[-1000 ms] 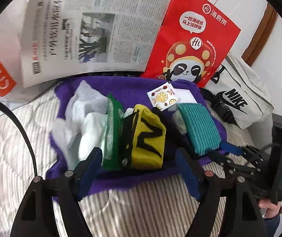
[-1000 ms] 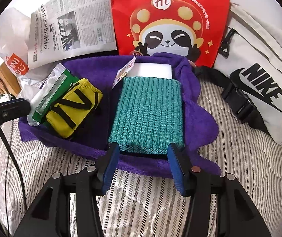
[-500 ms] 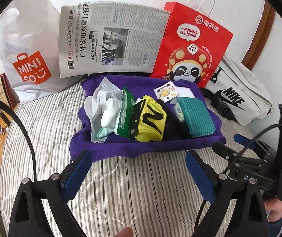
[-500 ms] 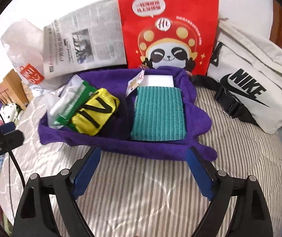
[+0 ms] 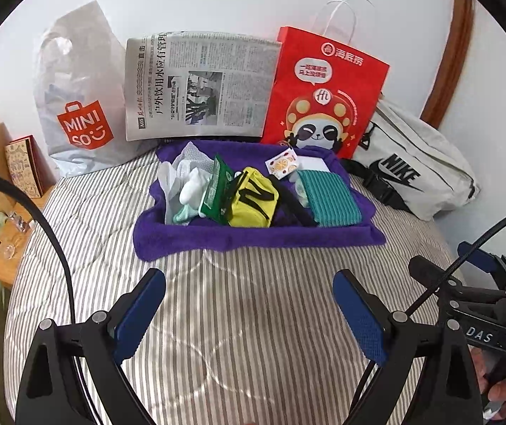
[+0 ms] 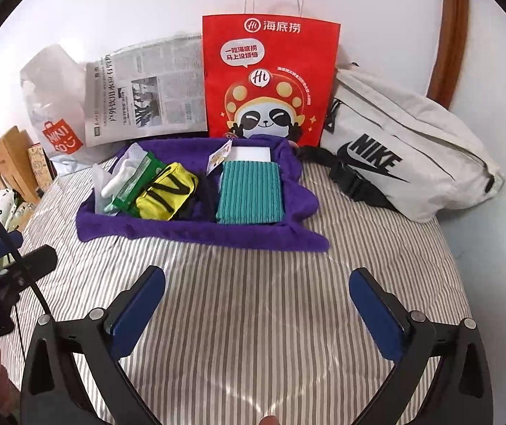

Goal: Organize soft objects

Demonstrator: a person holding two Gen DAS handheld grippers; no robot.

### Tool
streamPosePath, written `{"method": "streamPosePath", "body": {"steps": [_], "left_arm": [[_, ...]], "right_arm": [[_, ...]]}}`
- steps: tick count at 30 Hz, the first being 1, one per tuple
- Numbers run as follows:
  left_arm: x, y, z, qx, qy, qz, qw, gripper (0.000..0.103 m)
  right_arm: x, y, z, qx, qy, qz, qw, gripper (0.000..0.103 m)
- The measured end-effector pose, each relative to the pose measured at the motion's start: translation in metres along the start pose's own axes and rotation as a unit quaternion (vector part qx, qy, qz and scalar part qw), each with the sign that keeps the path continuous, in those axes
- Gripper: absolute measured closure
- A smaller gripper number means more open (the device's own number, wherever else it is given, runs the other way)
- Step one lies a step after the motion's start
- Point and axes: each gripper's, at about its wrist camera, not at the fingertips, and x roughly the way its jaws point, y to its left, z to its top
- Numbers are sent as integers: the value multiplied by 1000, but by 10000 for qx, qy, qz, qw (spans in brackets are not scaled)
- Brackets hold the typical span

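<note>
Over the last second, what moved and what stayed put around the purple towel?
Both grippers, left and right, pulled back from the purple towel over the striped bed and opened wider, holding nothing. The right one left the teal cloth. The towel's items, the yellow pouch and the bags behind look unmoved.
</note>
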Motion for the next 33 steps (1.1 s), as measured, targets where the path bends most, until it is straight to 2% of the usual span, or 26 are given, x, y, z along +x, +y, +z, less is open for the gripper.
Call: {"method": "streamPosePath", "body": {"steps": [11, 16, 33], "left_arm": [[-29, -10, -30, 99, -134, 175, 9997, 7], [-34, -13, -38, 116, -155, 253, 9995, 2], [-34, -11, -42, 15, -20, 369, 9993, 1]], "right_arm": [[-23, -1, -32, 117, -21, 89, 9999, 0], [-29, -3, -41, 142, -45, 124, 9998, 0], [-40, -1, -45, 67, -95, 101, 9999, 0]]}}
